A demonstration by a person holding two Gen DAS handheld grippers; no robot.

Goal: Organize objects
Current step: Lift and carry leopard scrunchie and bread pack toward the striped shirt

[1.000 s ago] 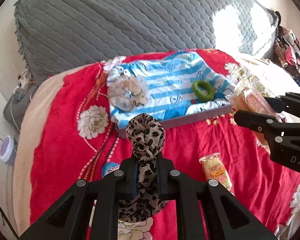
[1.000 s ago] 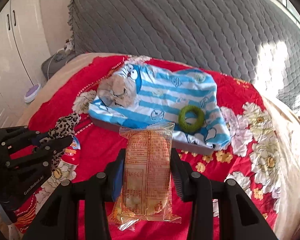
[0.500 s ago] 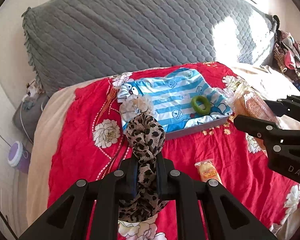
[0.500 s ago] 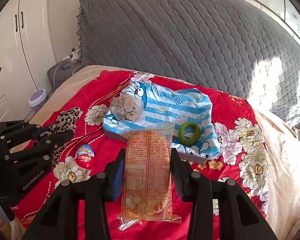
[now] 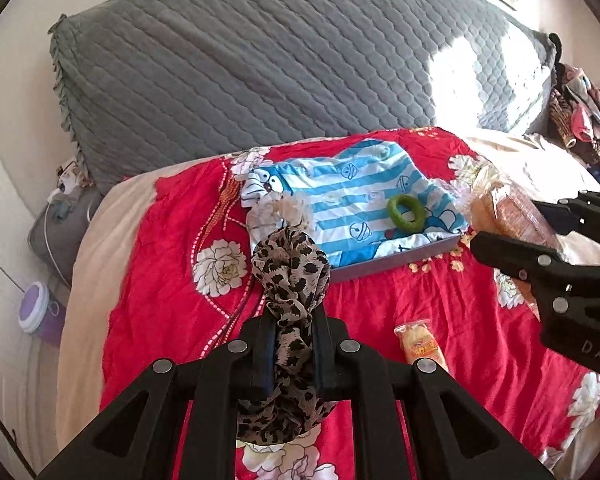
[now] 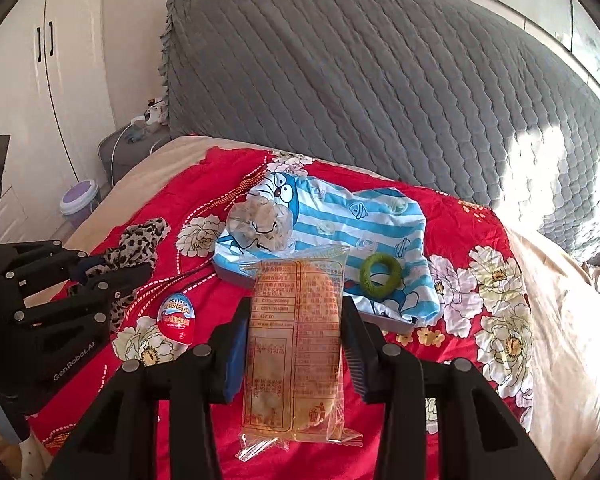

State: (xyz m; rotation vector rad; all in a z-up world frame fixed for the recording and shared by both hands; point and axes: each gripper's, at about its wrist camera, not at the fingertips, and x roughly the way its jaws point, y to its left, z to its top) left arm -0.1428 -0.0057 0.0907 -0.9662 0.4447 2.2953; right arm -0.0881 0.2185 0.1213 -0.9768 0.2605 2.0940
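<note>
Left gripper (image 5: 292, 328) is clamped on a leopard-print scrunchie (image 5: 290, 276), held above the red floral bedspread (image 5: 152, 304). Right gripper (image 6: 294, 320) is closed on a clear-wrapped snack packet (image 6: 294, 344), held short of the striped-cloth tray (image 6: 384, 322), where a green ring (image 6: 380, 272) lies.

Grey quilted headboard cover (image 6: 380, 92) upright behind the bed, sunlit patch at right. Red floral bedspread (image 5: 160, 300) over a beige sheet (image 6: 560, 320). White wardrobe doors (image 6: 40, 60) at left — dark handles. Lilac-lidded tub (image 6: 80, 196) on the floor near a grey bedside unit (image 5: 56, 228) with a white cable. Heap of patterned clothes (image 5: 580, 112) at far right.
</note>
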